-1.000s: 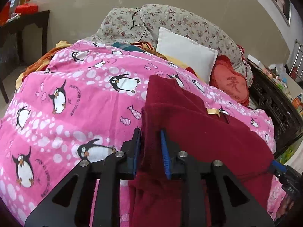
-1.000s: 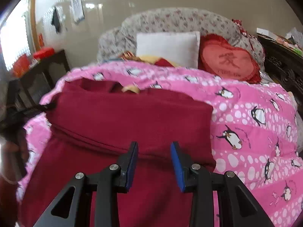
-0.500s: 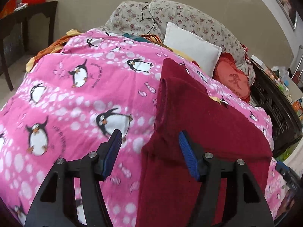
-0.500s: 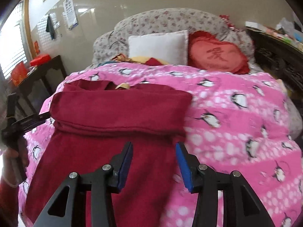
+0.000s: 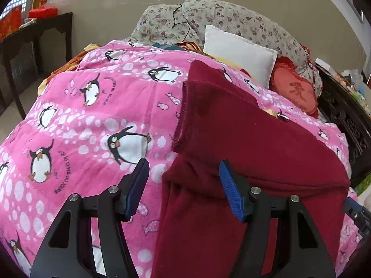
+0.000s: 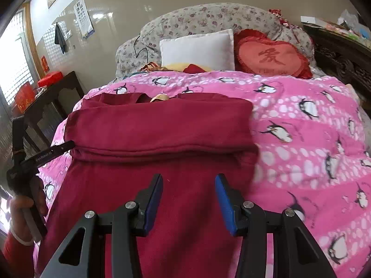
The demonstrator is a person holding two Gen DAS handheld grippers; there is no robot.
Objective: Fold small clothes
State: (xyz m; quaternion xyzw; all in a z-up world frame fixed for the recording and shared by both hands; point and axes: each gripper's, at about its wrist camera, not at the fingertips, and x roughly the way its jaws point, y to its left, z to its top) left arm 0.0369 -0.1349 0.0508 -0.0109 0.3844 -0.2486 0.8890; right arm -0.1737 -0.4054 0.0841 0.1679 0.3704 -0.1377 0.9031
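A dark red fleece garment [image 5: 255, 143] lies on the pink penguin blanket [image 5: 92, 115], its upper part folded down as a band across the lower part. It also shows in the right wrist view [image 6: 162, 129]. My left gripper [image 5: 183, 187] is open and empty, above the garment's left edge. My right gripper [image 6: 188, 197] is open and empty, above the lower part of the garment, just in front of the fold. The left gripper shows at the left edge of the right wrist view [image 6: 30, 159], and a tip of the right gripper shows in the left wrist view [image 5: 354, 210].
The blanket [image 6: 313, 127] covers the bed. A white pillow [image 6: 197, 51], a red heart cushion [image 6: 271, 55] and a floral quilt [image 6: 208, 18] lie at the head. A dark side table [image 5: 34, 37] stands left; dark carved furniture [image 5: 347, 115] stands right.
My left gripper has let go of the garment's edge, opened wide and drawn back. My right gripper has drawn back and opened a little more. The folded band now lies flat.
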